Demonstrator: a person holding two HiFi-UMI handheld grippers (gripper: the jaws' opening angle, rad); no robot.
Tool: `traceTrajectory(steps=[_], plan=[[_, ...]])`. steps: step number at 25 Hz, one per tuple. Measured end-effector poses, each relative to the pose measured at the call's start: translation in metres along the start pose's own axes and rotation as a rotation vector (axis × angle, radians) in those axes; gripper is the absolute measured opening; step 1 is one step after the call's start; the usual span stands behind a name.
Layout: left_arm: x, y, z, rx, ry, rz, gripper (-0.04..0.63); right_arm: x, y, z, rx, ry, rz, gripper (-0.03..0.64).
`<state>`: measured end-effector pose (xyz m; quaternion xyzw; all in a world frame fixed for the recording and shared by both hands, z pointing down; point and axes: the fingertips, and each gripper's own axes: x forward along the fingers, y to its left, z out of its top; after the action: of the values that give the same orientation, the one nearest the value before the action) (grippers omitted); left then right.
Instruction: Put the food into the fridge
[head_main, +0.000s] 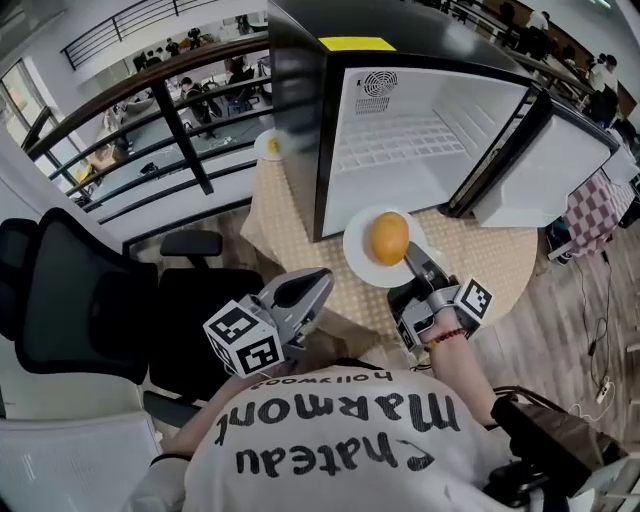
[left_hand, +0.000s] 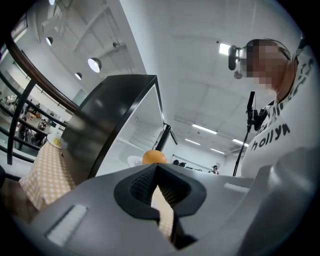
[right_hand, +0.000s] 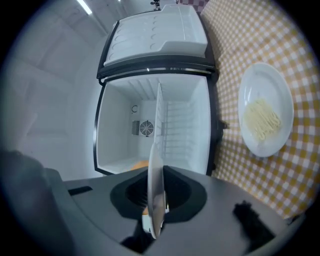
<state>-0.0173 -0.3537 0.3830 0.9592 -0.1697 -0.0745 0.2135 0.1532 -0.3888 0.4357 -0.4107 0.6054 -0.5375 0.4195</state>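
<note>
Orange (head_main: 389, 238) on plate (head_main: 358, 264) b4 fridge (head_main: 296, 130)

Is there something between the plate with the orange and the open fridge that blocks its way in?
Nothing visible does. The right claw holds the plate with the orange just before the fridge, whose door stands open to the right; inside, just a wire shelf and bare walls.

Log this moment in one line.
right gripper: shut on white round plate carrying orange fruit | left gripper: shut, empty | black mini fridge: door open
</note>
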Motion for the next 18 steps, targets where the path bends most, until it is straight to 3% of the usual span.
traceTrajectory(steps=[9,14,18], plan=[[-0.013,0.038,0.012,-0.039,-0.063,0.184,-0.003,0.064,-0.052,0.024,-0.049,0.066,-0.169,0.032],[-0.03,0.055,0.019,-0.044,-0.105,0.28,-0.003,0.104,-0.069,0.027,-0.083,0.145,-0.175,0.032],[-0.049,0.06,0.02,-0.032,-0.092,0.356,-0.003,0.128,-0.081,0.029,-0.112,0.174,-0.171,0.032]])
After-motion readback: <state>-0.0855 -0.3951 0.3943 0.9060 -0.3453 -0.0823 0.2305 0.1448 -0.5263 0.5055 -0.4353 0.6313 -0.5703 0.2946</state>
